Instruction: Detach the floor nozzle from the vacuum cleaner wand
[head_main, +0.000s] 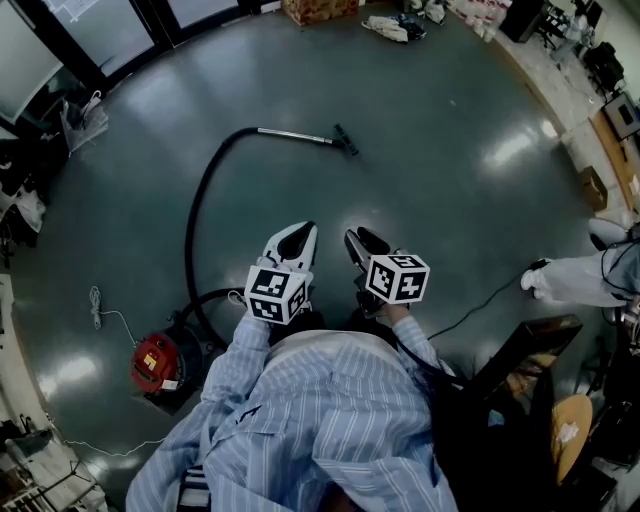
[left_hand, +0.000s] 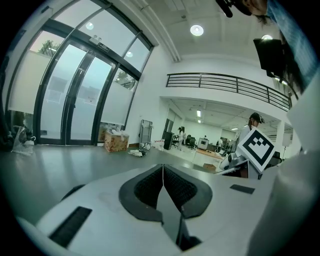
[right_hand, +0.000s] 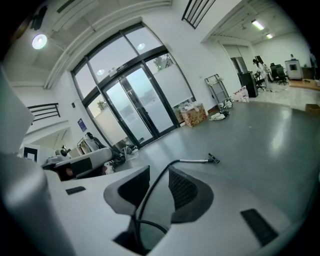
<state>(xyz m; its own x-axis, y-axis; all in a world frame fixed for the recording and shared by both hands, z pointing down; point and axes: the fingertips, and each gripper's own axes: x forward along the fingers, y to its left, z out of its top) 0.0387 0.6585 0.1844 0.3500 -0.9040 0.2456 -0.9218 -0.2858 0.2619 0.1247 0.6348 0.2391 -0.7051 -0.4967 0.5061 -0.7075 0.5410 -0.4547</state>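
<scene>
Left claw (head_main: 298, 236) is pressed together with nothing pinched. Right claw (head_main: 358, 240) is spread partway and empty. In the right gripper view the hose (right_hand: 152, 185) is only seen through the right claw's gap, lying far off on the floor (right_hand: 260, 145).

Floor nozzle (head_main: 345, 140) and wand (head_main: 295, 134) are located upper centre of the head view. Both are laid flat on the floor, well apart from both claws and above them in frame.

Wand long axis is laid near left-right across the frame, dipping slightly to the right. The nozzle is carried on the right end and points right. The hose is joined at the left end and is curved down to the red vacuum body (head_main: 155, 362) at lower left.

Right claw is judged marginally nearer the nozzle, left claw nearer the wand shaft. The distance has to be closed first. Likely split: wand steadied by left, nozzle pulled off rightward along the axis by right.
</scene>
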